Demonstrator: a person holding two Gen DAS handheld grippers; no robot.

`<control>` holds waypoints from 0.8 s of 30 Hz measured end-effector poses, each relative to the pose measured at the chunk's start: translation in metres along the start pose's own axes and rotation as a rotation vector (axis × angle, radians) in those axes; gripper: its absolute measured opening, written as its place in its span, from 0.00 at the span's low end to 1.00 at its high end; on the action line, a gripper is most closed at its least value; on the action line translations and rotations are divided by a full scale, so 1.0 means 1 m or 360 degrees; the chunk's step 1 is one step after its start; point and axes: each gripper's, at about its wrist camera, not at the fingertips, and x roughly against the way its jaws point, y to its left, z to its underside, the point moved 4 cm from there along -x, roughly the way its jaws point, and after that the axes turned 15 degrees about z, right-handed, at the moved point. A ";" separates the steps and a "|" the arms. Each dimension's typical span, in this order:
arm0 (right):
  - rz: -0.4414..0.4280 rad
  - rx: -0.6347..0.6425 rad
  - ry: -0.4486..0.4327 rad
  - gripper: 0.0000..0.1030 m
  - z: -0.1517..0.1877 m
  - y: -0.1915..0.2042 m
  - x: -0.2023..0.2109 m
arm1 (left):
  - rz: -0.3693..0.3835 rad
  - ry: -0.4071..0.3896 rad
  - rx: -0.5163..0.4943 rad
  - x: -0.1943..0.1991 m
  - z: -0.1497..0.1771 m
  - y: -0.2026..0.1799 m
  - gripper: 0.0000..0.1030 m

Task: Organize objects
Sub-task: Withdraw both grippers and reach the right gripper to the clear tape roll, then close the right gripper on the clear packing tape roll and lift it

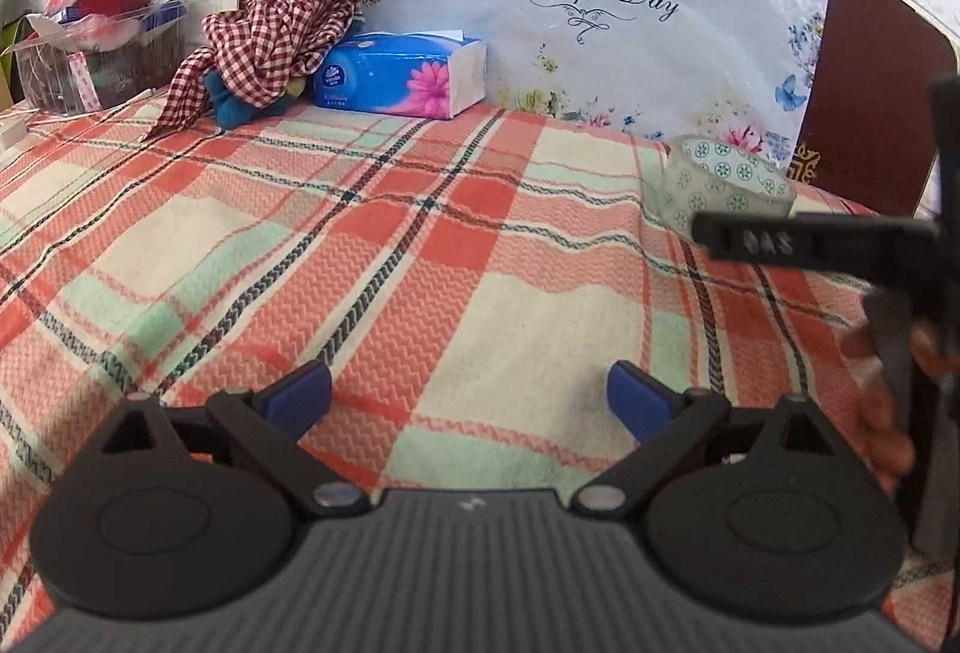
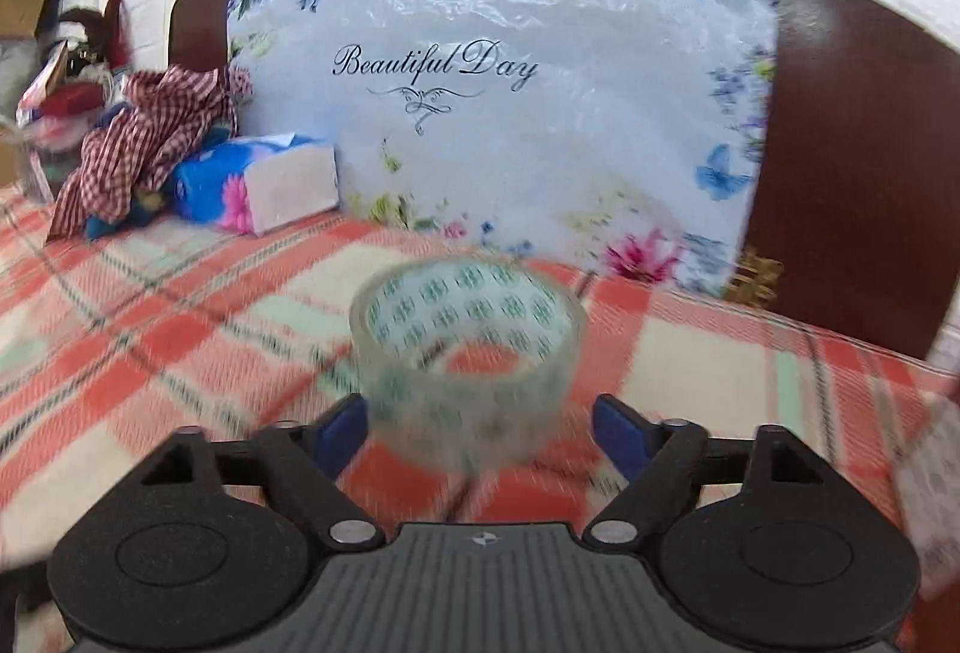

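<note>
Tape roll (image 2: 468, 347): clear tape, green-printed core, lying flat on the plaid bed (image 1: 420, 245) toward its right side, near the headboard end. Judged light, stiff, hollow; the smooth outer wall may slip, so the likely hold is across the outer wall or one wall through the hole.

Right gripper (image 2: 480, 437): angled downward, roll just ahead between the blue pads; jaws spread, neither pad visibly pressing, though blur limits certainty.

Left gripper (image 1: 468, 401): tilted down over bare blanket, jaws spread wide, nothing between them.

Tissue pack (image 1: 399, 74), checked cloth (image 1: 270, 29): headboard edge, left, well apart from the roll.
</note>
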 end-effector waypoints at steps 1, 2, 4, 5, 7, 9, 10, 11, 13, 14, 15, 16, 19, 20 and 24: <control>-0.0017 -0.0006 -0.0001 0.81 -0.003 0.002 -0.006 | 0.0002 0.0001 -0.0001 -0.001 0.000 0.000 0.97; -0.0025 -0.0008 0.0003 0.85 -0.005 0.004 -0.010 | 0.0006 0.0001 0.0001 -0.001 0.000 0.000 0.97; -0.0052 -0.0015 0.0061 0.89 -0.006 0.007 -0.020 | 0.0014 -0.0002 0.0007 -0.001 0.000 0.000 0.98; -0.0078 -0.0025 0.0112 0.91 -0.005 0.006 -0.025 | 0.0017 -0.0004 0.0008 -0.001 0.000 0.000 0.98; -0.0116 -0.0083 0.0145 0.92 -0.007 0.003 -0.031 | 0.0023 -0.0007 0.0013 -0.001 0.000 0.000 0.98; -0.0107 -0.0074 0.0146 0.88 -0.005 0.005 -0.032 | 0.0026 -0.0009 0.0015 -0.001 0.000 0.000 0.98; -0.0094 -0.0061 0.0135 0.88 -0.005 0.007 -0.031 | 0.0024 -0.0008 0.0014 -0.001 0.000 0.000 0.98; -0.0088 -0.0055 0.0129 0.87 -0.004 0.007 -0.031 | 0.0024 -0.0005 0.0011 -0.001 0.000 0.000 0.98; -0.0085 -0.0057 0.0123 0.86 -0.004 0.007 -0.031 | 0.0022 -0.0002 0.0007 -0.002 0.000 0.000 0.98; -0.0077 -0.0049 0.0119 0.86 -0.004 0.008 -0.030 | 0.0022 -0.0002 0.0006 -0.002 0.000 0.000 0.98; -0.0065 -0.0036 0.0113 0.86 -0.004 0.008 -0.030 | 0.0023 -0.0001 0.0007 -0.002 0.000 0.000 0.98; -0.0053 -0.0026 0.0109 0.86 -0.004 0.008 -0.029 | 0.0023 0.0002 0.0006 -0.002 0.000 0.000 0.99; -0.0021 -0.0016 0.0121 0.86 -0.001 0.004 -0.022 | 0.0019 0.0016 -0.0008 -0.004 0.000 -0.001 1.00; -0.0014 -0.0015 0.0129 0.86 0.001 0.002 -0.018 | 0.0018 0.0020 -0.0012 -0.005 0.000 -0.001 1.00; -0.0028 -0.0022 0.0165 0.86 0.021 -0.014 0.016 | 0.0009 0.0033 -0.0024 -0.006 -0.001 -0.002 1.00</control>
